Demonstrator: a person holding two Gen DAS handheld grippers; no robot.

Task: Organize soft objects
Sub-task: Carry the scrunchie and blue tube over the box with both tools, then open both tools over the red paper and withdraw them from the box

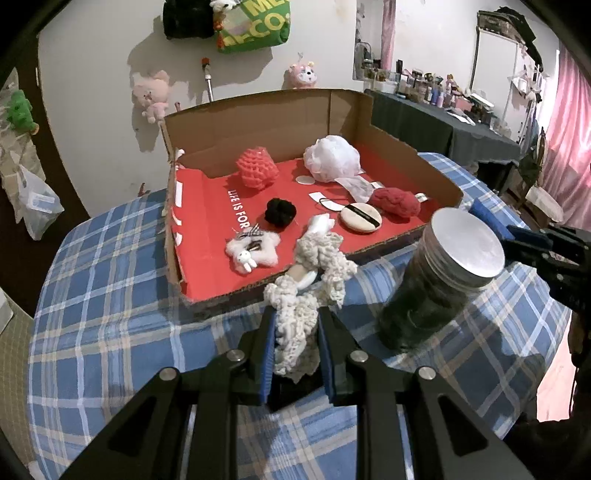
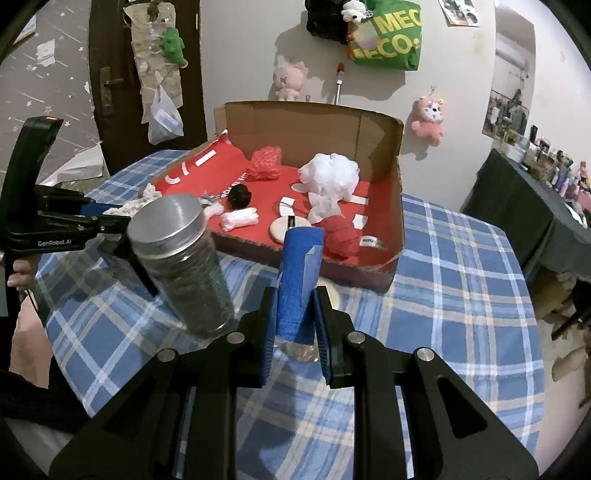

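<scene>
My left gripper (image 1: 295,314) is shut on a cream crocheted scrunchie-like piece (image 1: 306,291), held just before the near edge of an open cardboard box with a red floor (image 1: 207,206). My right gripper (image 2: 293,295) is shut on a blue roll of soft material (image 2: 299,273), held above the table near the box's front wall (image 2: 369,271). In the box lie a white mesh pouf (image 1: 332,157), a red knitted ball (image 1: 257,168), a dark red knitted piece (image 1: 395,201), a black scrunchie (image 1: 280,214), a round powder puff (image 1: 361,218) and a white fluffy star with a bunny (image 1: 253,254).
A glass jar with a metal lid (image 1: 439,280) stands on the blue plaid tablecloth (image 1: 110,295) between the two grippers; it also shows in the right wrist view (image 2: 181,258). Plush toys and a green bag (image 1: 255,26) hang on the wall. A dark side table (image 1: 443,125) stands right.
</scene>
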